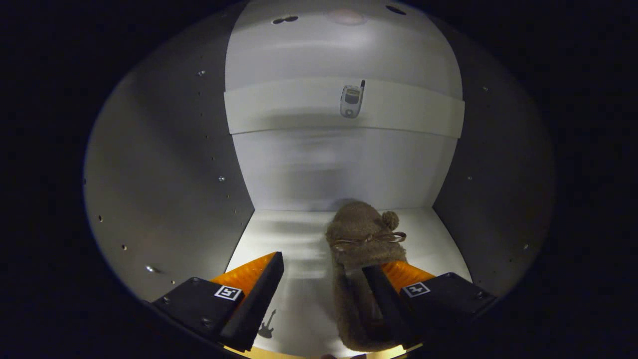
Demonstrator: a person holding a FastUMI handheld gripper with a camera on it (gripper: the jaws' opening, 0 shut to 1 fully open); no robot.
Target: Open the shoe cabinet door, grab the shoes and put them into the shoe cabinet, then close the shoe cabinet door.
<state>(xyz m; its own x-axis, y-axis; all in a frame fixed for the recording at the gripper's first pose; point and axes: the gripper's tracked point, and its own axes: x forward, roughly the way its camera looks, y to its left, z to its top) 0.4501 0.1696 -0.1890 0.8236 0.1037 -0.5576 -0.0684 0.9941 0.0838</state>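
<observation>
The gripper [324,279] reaches into the cabinet [164,174], its fingers spread wide apart and clamping nothing. A fuzzy brown slipper [361,239] lies on the cabinet's pale floor [294,239], running lengthwise away from the gripper: its heel end sits between the fingers, hard against the inner side of the right finger [384,294], and its toe reaches ahead to just short of the back wall [339,169]. Whether the right finger actually touches the slipper cannot be told; the left finger [259,289] stands well apart from it, with bare floor in between. A thin ribbon bow [371,238] crosses the slipper's top just ahead of the right fingertip, and a small pompom [390,219] sits on its right side near the toe. On the floor close by the left finger is a small dark guitar-shaped sticker [267,324]. Beyond the slipper, higher on the back wall, a pale horizontal band [279,107] runs from side wall to side wall, bearing a small picture of a flip phone [351,99]. The grey side walls to the left and right of the fingers are dotted with small holes and screws. Two dark openings [284,20] show at the top of the back panel.
</observation>
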